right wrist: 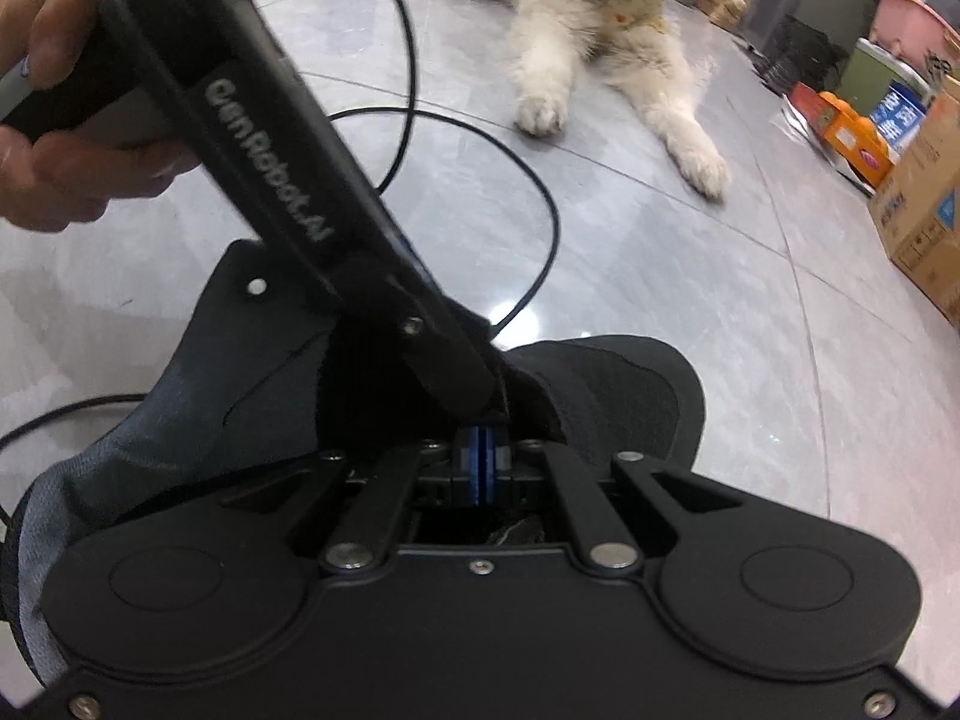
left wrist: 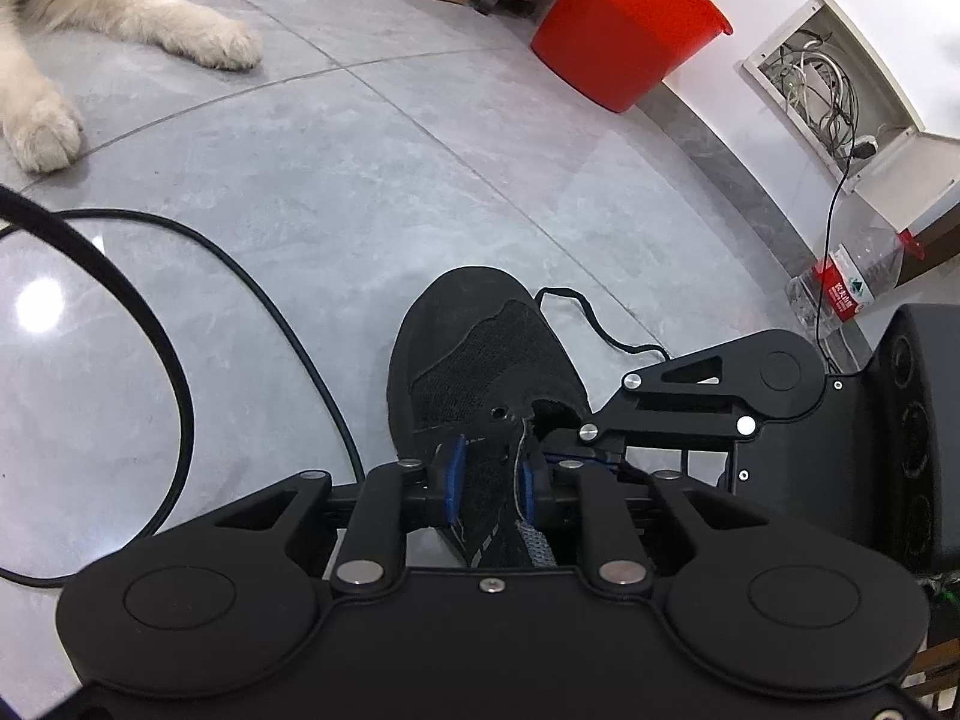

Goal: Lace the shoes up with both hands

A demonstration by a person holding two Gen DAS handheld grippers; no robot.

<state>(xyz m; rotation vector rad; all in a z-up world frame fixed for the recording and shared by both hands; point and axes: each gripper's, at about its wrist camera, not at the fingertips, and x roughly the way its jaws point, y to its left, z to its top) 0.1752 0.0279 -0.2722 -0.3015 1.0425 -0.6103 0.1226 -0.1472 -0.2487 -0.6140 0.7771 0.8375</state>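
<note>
A black mesh shoe point(left wrist: 480, 354) lies on the grey tile floor, toe pointing away. My left gripper point(left wrist: 489, 477) is part open, its blue pads astride the shoe's eyelet flap; whether they press on it is unclear. A black lace point(left wrist: 591, 324) trails off the shoe's right side onto the floor. My right gripper point(left wrist: 600, 447) reaches in from the right beside the shoe's tongue. In the right wrist view the right gripper point(right wrist: 482, 465) has its blue pads pressed together above the shoe point(right wrist: 618, 396); anything pinched between them is hidden. The left gripper's body point(right wrist: 288, 180) crosses in front.
A fluffy white dog point(right wrist: 606, 18) lies on the floor beyond the shoe, paws point(left wrist: 42, 132) stretched out. Black cables point(left wrist: 180, 396) loop on the tiles at left. A red bucket point(left wrist: 624, 24), cardboard boxes point(right wrist: 924, 210), a plastic bottle point(left wrist: 846, 288) and an open wall panel point(left wrist: 828, 84) stand along the walls.
</note>
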